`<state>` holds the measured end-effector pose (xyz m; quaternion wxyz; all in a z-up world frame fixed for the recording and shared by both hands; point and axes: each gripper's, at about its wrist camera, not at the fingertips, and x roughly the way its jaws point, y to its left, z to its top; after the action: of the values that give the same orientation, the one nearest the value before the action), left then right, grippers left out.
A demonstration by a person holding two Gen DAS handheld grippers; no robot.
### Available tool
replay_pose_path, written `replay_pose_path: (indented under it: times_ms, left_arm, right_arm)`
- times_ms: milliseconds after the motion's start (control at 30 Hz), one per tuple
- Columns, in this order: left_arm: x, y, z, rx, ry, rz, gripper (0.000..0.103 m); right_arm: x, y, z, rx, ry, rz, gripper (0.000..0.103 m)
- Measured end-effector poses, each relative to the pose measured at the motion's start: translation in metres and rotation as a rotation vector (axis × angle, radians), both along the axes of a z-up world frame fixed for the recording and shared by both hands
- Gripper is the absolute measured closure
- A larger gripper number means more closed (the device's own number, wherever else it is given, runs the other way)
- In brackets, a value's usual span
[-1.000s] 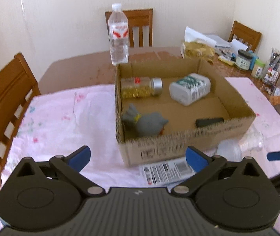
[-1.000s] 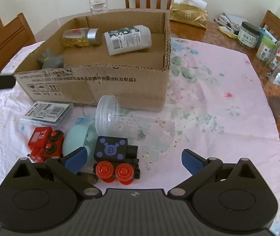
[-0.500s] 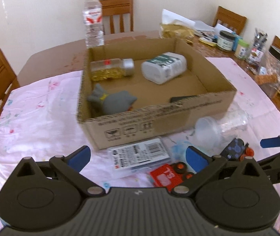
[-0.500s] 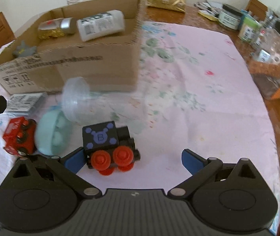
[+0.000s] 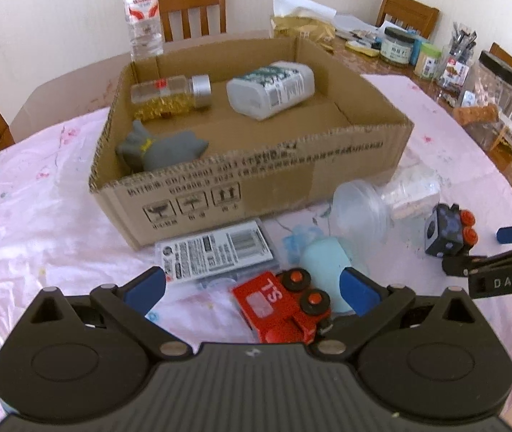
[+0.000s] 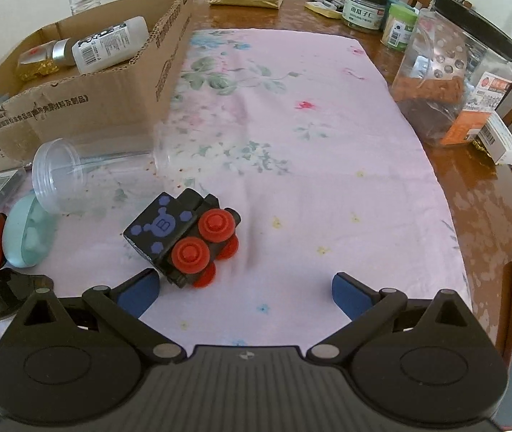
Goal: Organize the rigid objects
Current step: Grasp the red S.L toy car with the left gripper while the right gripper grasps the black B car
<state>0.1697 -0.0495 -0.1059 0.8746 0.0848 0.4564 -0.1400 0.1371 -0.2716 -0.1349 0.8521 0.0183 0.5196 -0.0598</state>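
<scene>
Left gripper (image 5: 252, 286) fingers spread wide, holding nothing. Red train (image 5: 281, 306) lies on its side right between them, untouched as far as I can tell. Right gripper (image 6: 245, 288) also open and empty; black train (image 6: 184, 234) sits tipped just ahead of its left finger, off-centre, not between the fingers.

Just past the red train: teal case (image 5: 324, 262) beside it, flat labelled pack (image 5: 216, 252) partly against the box front, clear jar (image 6: 86, 176) on its side next to the box corner. All five are on the pink cloth (image 6: 309, 144), outside the box.

Box (image 5: 256, 180): four items visible inside. Grey toy (image 5: 158, 147) at the near left, gold-filled jar (image 5: 169, 95) and white bottle (image 5: 270, 88) lying at the back. Rest of the floor that shows is bare, plenty of room.

Estimate: under halfway. Three in, five left on the cloth. Left looks set for the red train, right needs to shift left to centre on the black one.

Behind the box: water bottle (image 5: 142, 10), upright on the table. Far right of the table holds jars and packets, likely not part of the job.
</scene>
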Motion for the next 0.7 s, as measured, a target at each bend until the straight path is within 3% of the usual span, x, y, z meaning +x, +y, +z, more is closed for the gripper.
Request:
replay_pose_path:
  times_ms: [467,700]
  left_arm:
    - [-0.012,0.023,-0.021,0.094,0.043,0.037,0.0]
    - [-0.01,0.035,-0.032,0.033,0.083,0.053,0.0]
  right_arm:
    - [-0.009,-0.006,0.001,0.0,-0.011,0.029,0.0]
    - [-0.012,0.0,0.011,0.054,-0.032,0.05,0.0]
